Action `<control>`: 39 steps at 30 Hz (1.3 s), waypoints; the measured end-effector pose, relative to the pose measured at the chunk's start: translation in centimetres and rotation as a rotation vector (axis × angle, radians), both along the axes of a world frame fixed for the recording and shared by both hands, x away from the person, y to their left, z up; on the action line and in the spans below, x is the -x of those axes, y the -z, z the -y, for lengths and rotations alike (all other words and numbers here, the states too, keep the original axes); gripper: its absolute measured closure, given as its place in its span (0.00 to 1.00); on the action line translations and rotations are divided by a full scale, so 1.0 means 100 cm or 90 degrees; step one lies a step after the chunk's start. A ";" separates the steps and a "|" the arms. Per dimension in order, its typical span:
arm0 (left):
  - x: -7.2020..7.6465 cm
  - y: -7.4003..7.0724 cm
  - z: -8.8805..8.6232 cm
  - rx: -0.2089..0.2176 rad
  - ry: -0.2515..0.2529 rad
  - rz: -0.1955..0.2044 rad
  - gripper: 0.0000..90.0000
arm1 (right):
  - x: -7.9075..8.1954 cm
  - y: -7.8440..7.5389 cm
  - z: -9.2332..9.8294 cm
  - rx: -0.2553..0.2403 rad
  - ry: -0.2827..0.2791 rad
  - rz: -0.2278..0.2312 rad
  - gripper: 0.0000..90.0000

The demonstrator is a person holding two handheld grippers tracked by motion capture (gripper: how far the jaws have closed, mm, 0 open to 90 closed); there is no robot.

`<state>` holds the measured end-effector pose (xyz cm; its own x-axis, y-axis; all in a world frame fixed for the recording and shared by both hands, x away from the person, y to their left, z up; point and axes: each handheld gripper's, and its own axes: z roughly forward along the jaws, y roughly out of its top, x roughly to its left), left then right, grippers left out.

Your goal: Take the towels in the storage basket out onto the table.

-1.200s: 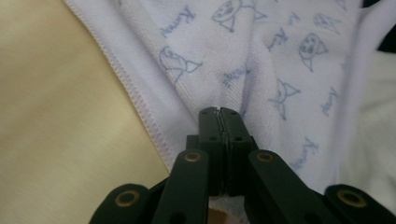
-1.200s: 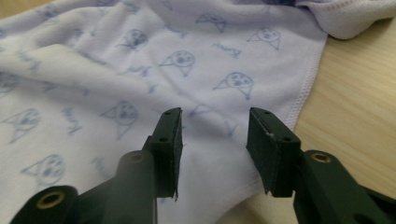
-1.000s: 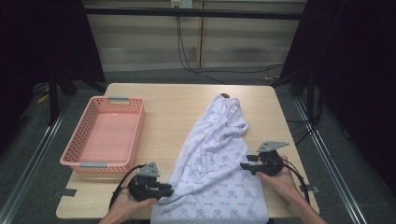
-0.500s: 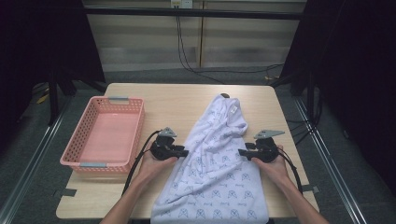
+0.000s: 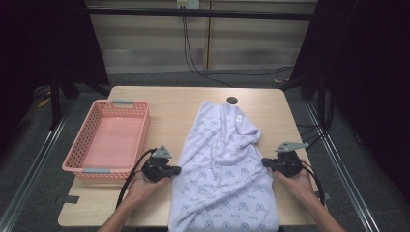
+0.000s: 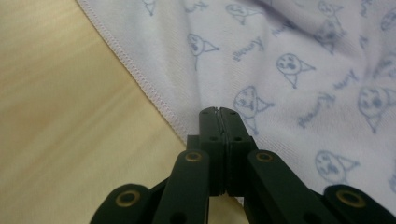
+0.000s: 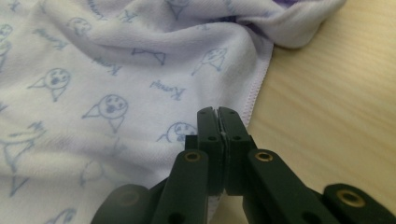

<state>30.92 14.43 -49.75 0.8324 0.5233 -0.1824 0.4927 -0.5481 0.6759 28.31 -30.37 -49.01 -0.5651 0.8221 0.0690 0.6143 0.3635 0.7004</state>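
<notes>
— What's the cloth like?

— Soft, napped, terry-like; pale lilac-white, printed with small blue cartoon faces and script. It has a stitched hem, lies rumpled on the light wooden desk, narrow at the far end and wide toward the person, and its near end hangs over the desk's front edge.

— And the left gripper?

— It sits at the cloth's left hem. Its black fingers have just been closing; they are now pressed together, with the hem running in under them. It looks pinched, though the fabric between the pads is hidden.

— The right gripper?

— The same at the right hem: its fingers have just been closing too, and now meet on the stitched edge, where a sliver of fabric shows in the seam between them.

— Anything else?

— A pink plastic basket with perforated walls, rectangular, stands at the desk's left, apart from the cloth.
</notes>
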 end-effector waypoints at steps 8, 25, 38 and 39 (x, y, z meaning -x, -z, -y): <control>0.045 -0.003 -0.006 0.000 0.045 -0.036 0.99 | 0.051 -0.007 0.019 -0.033 -0.012 -0.010 0.99; 0.011 -0.012 0.020 0.051 0.001 -0.014 0.68 | 0.092 -0.013 0.018 -0.051 -0.049 -0.019 0.98; -0.016 0.001 0.033 0.009 -0.004 0.000 0.89 | 0.016 -0.003 -0.003 -0.030 -0.035 0.010 0.64; -0.014 0.001 0.034 0.004 0.002 0.007 0.96 | 0.010 -0.001 -0.007 -0.026 -0.037 0.013 0.63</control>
